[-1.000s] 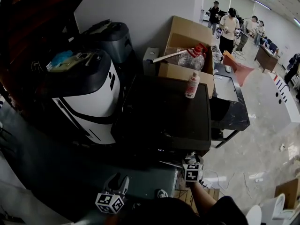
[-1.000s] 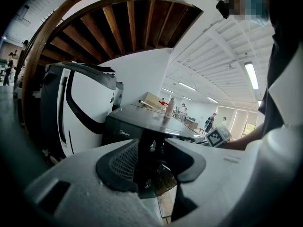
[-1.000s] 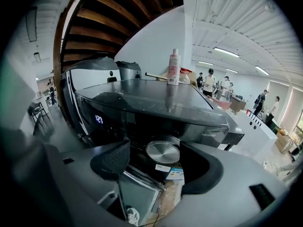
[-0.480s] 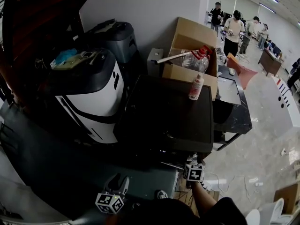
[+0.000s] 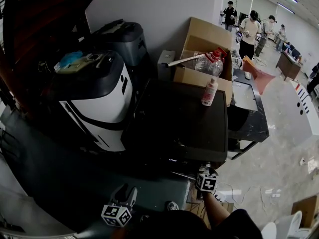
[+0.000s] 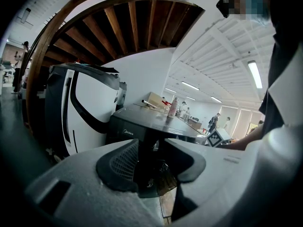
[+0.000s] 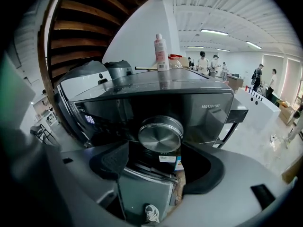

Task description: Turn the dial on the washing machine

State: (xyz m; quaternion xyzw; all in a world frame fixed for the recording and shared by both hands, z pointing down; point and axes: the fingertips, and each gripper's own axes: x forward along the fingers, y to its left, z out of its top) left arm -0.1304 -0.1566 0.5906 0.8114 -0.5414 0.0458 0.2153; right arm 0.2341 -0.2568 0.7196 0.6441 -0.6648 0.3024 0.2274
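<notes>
Dial [image 7: 160, 134] of smooth, shiny metal, washing machine [image 7: 189, 103] in glossy dark panels that mirror the room, matt brown cardboard box [image 5: 202, 34], smooth plastic bottle [image 5: 209, 91], glossy white plastic appliance [image 5: 97, 108], dark wooden beams [image 6: 128, 27], polished pale floor [image 5: 284, 133]

The washing machine [image 5: 179, 123] is glossy black, and its dial [image 7: 160, 134] is brushed silver. The appliance [image 5: 99, 108] beside it is white with black bands under a dark grey top (something teal lies on it). The box [image 5: 204, 54] is plain brown cardboard. The bottle [image 5: 209, 92] is white with a reddish label. The left gripper [image 6: 151, 160] and right gripper [image 7: 158, 167] are pale grey with black linings on the jaws. Each marker cube [image 5: 206, 182] bears black-and-white squares. The floor [image 5: 279, 133] is a pale, mottled grey-white.
</notes>
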